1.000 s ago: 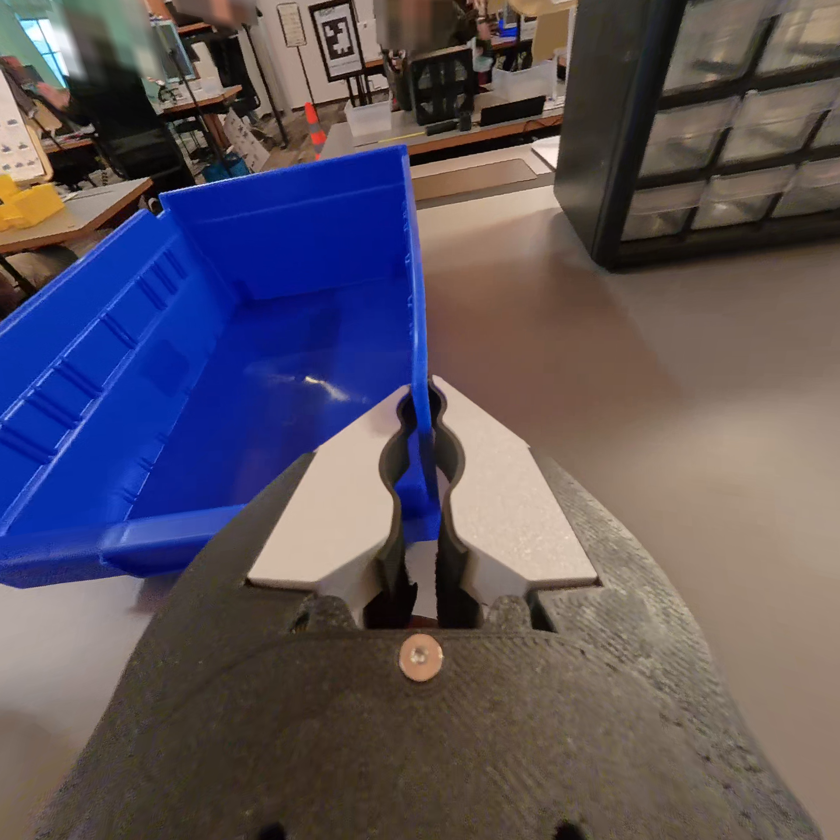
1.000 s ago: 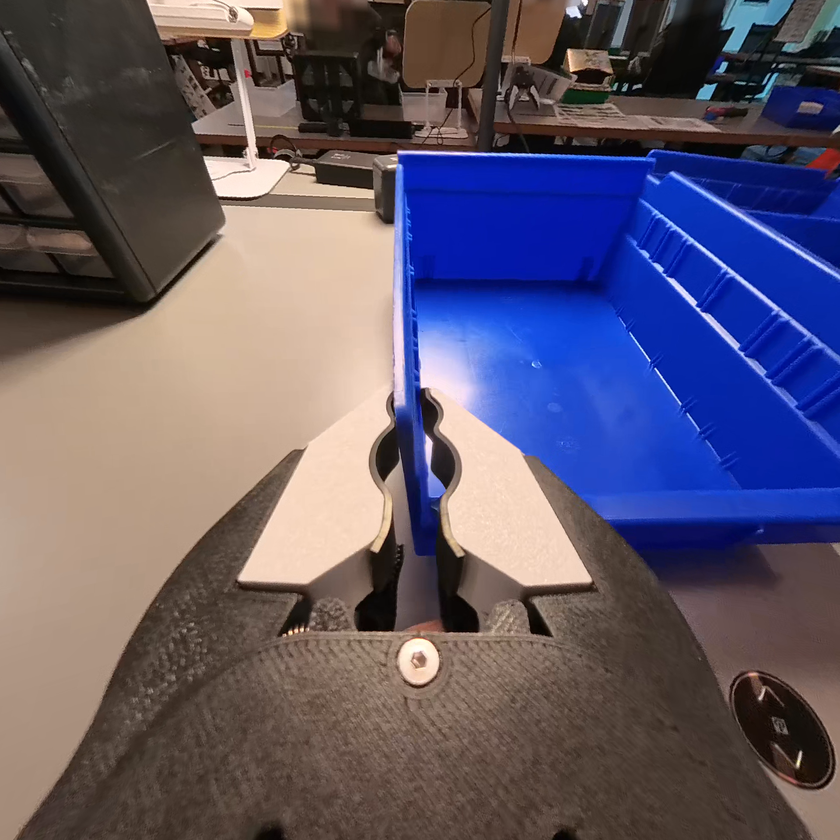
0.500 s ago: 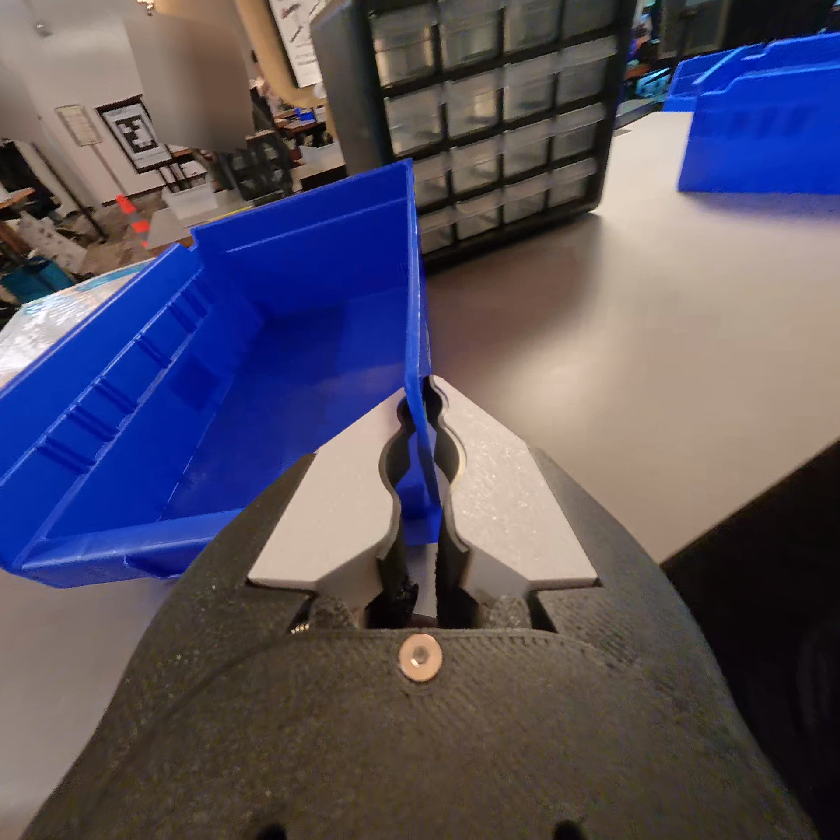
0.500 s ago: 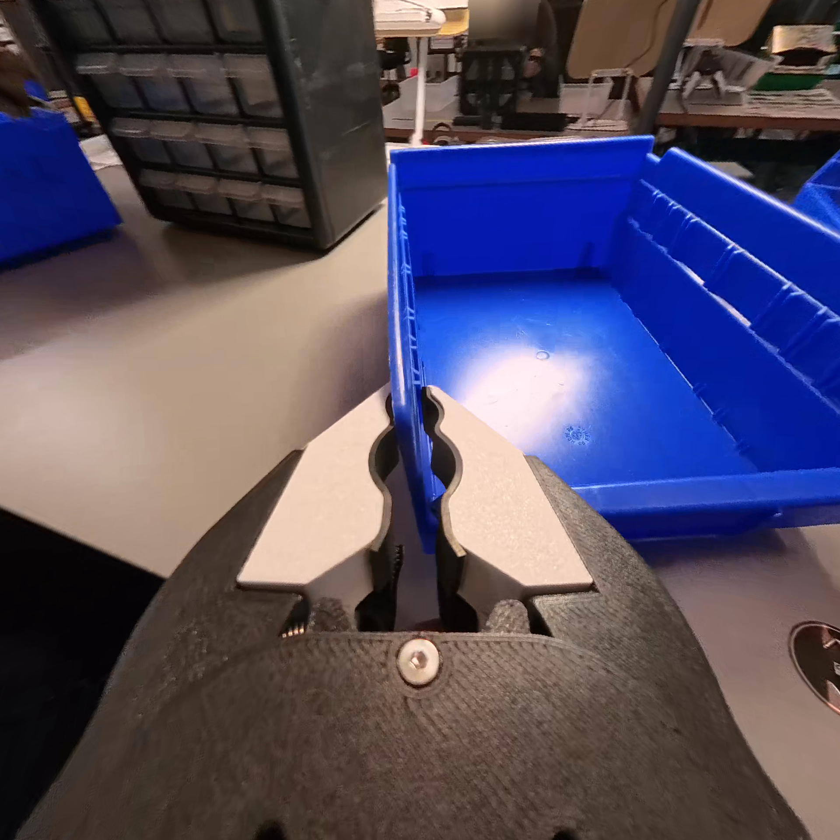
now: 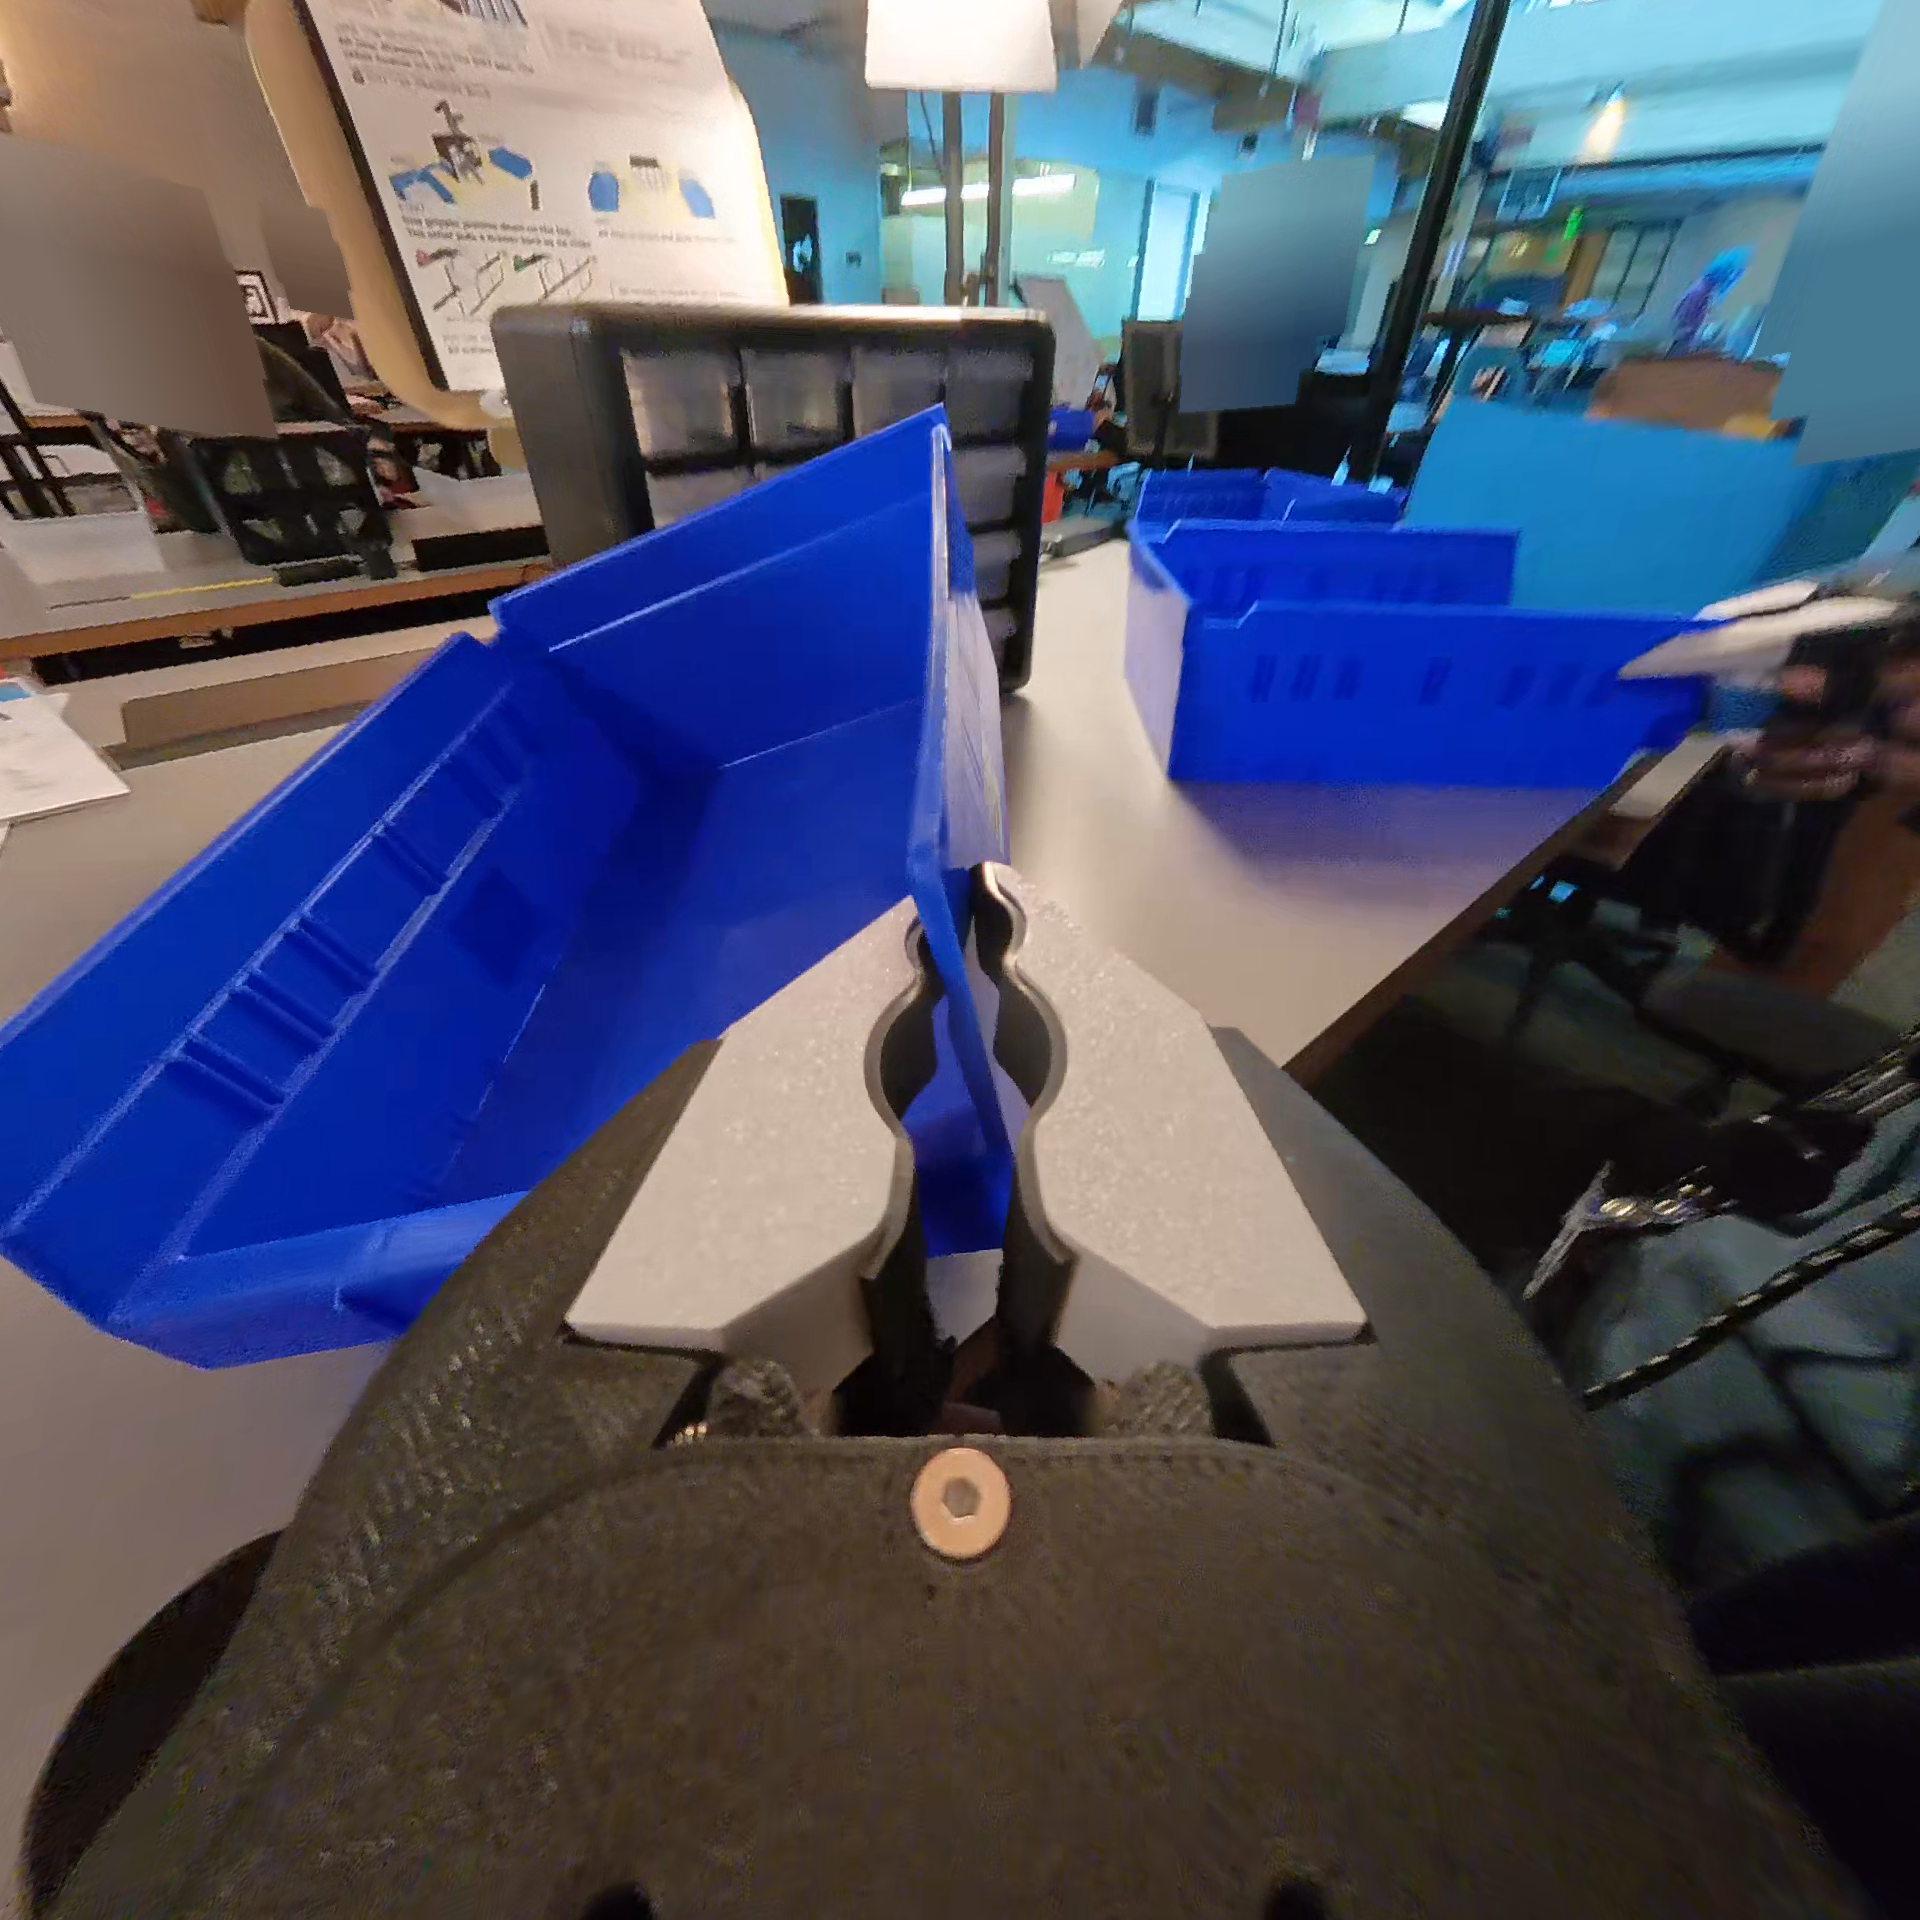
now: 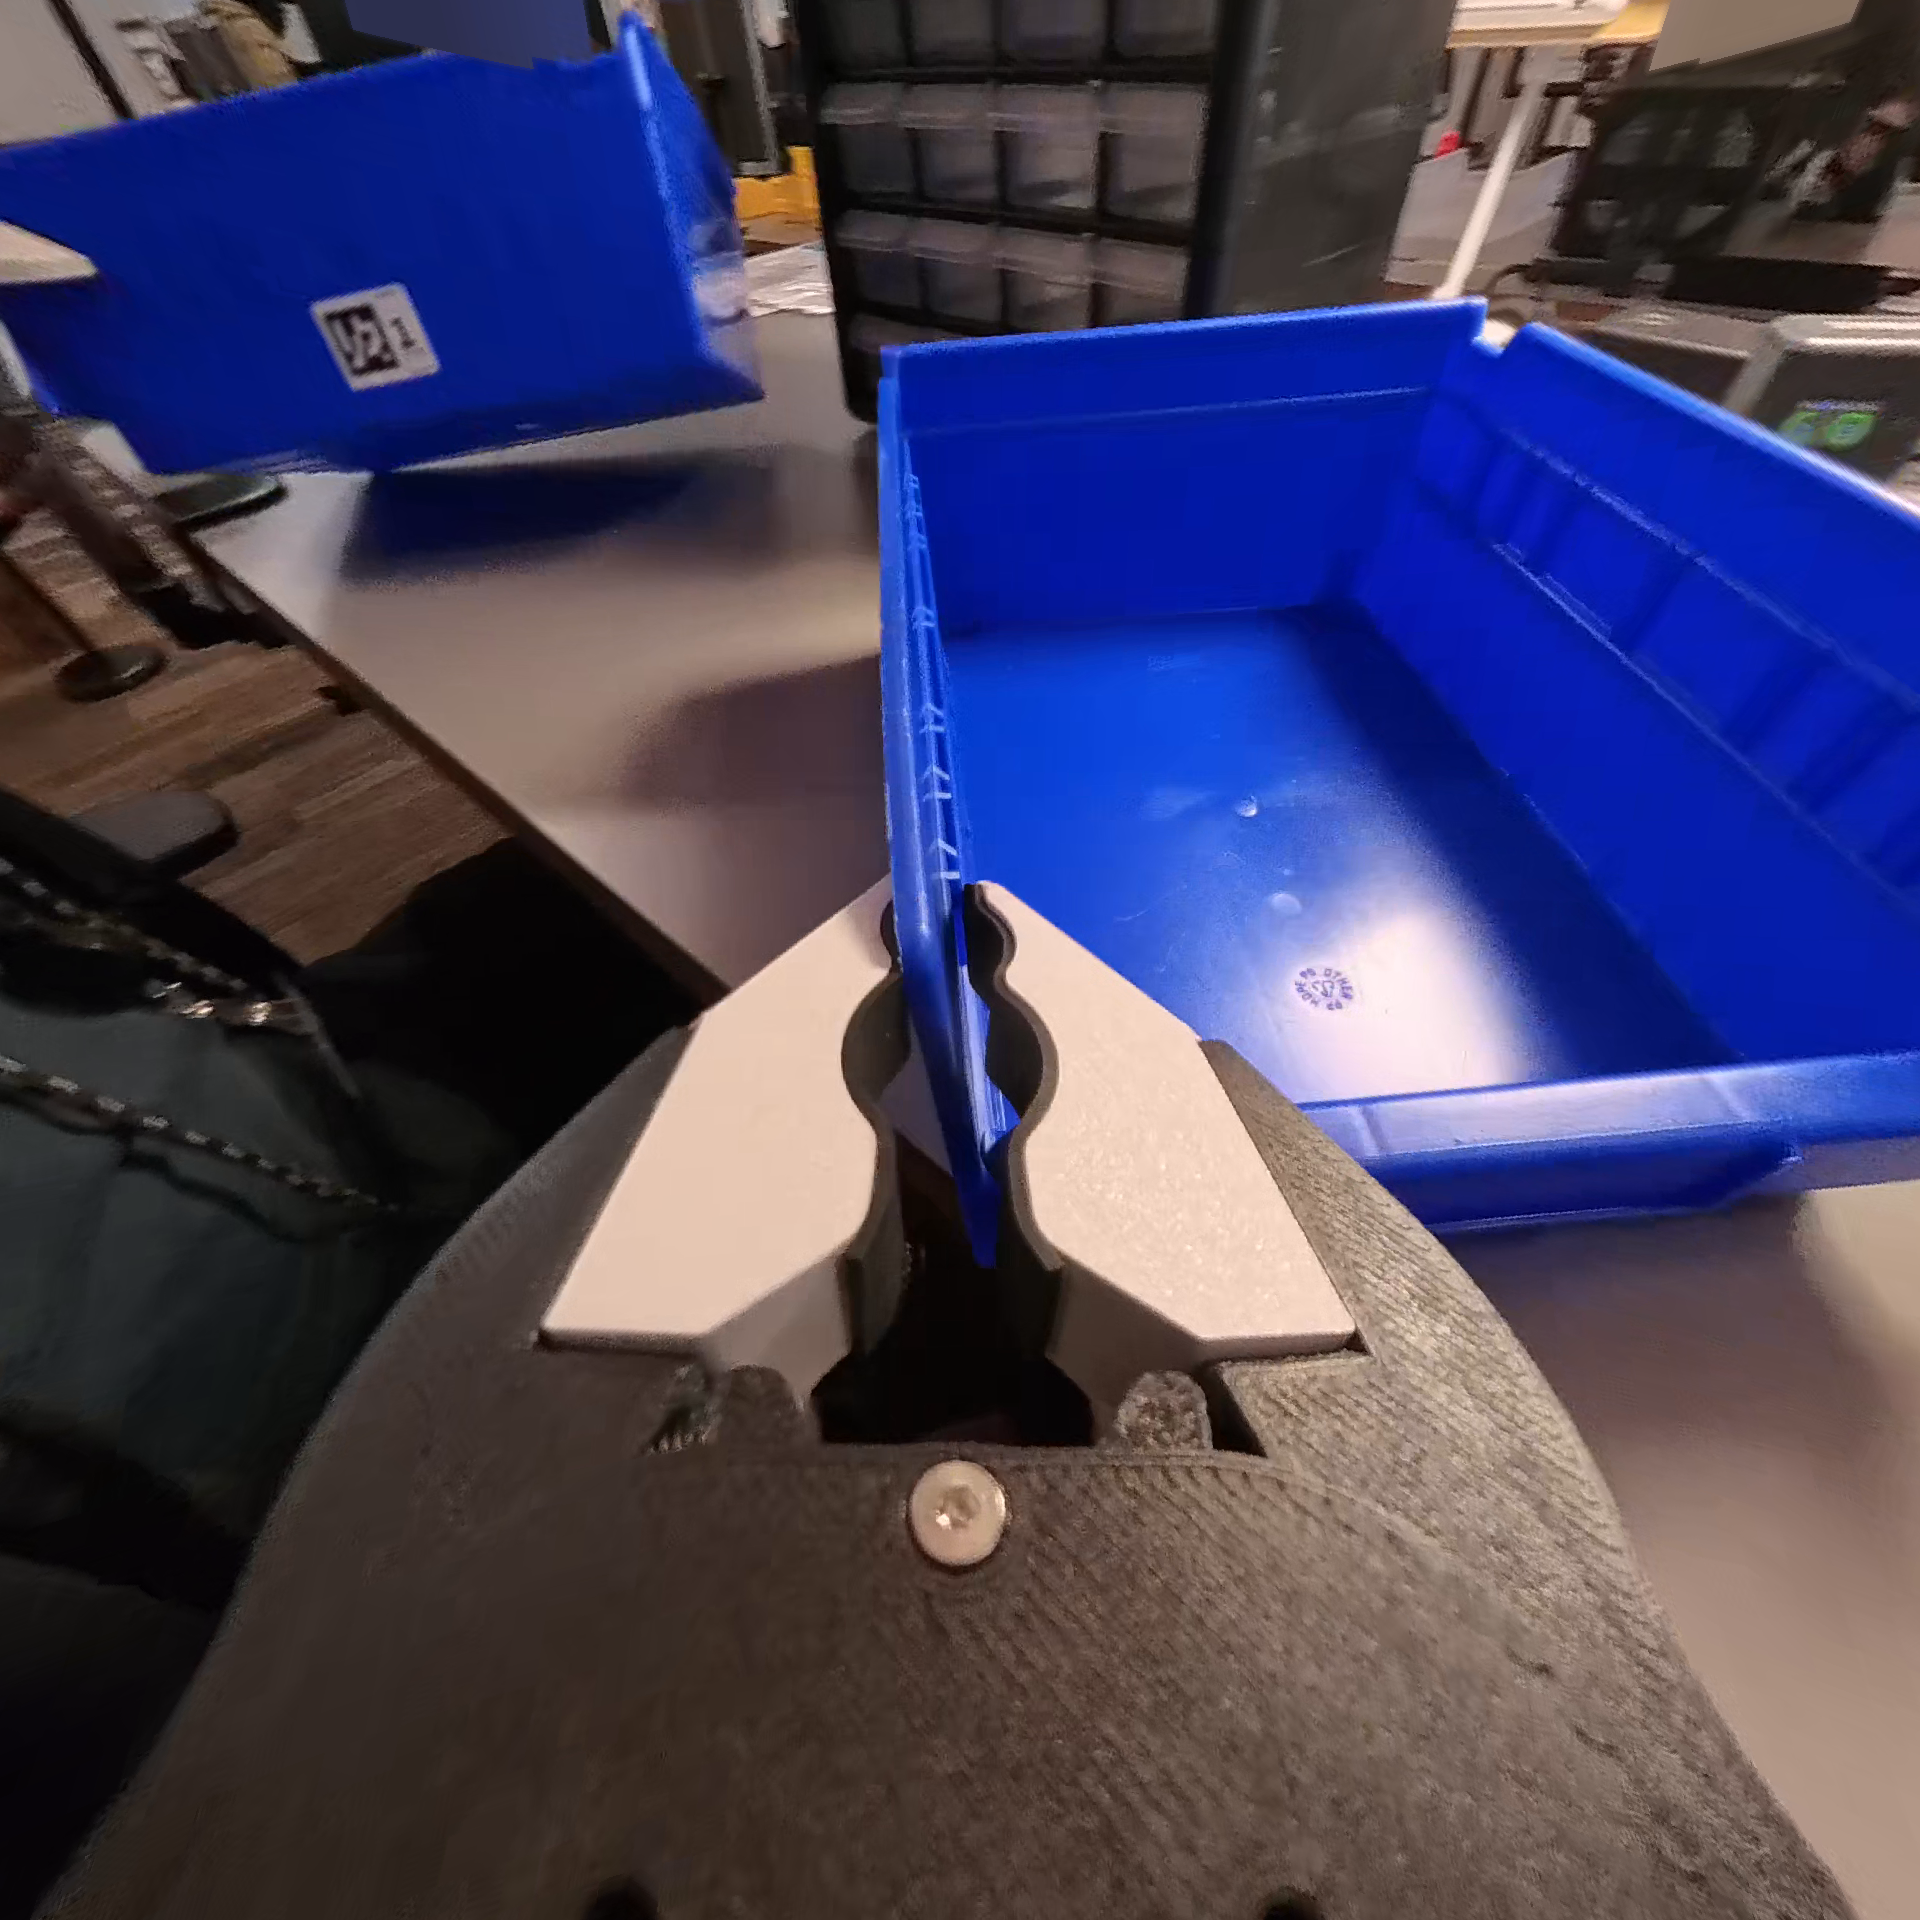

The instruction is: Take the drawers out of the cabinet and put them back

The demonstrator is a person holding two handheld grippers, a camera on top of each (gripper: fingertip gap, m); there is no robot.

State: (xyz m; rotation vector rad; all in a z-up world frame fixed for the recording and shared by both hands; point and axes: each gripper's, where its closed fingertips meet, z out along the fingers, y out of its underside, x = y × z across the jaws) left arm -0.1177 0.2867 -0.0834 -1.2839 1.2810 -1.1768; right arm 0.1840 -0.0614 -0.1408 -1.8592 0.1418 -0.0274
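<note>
Grey table (image 5: 1195, 894): 2 blue bins (image 5: 436, 935) (image 6: 1351, 790), 1 cabinet (image 5: 790, 405).

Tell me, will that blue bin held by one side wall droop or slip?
Probably stiff: the blue bin, pinched by the right gripper on one wall, keeps its shape. Likely light, being empty. It may tilt, since the smooth plastic is clamped only at an edge.

Each gripper, left (image 5: 961, 914) and right (image 6: 928, 904), pairs pale grey wavy-edged fingers with a textured black body fastened by one silver hex screw (image 5: 960, 1503) at lower centre.
</note>
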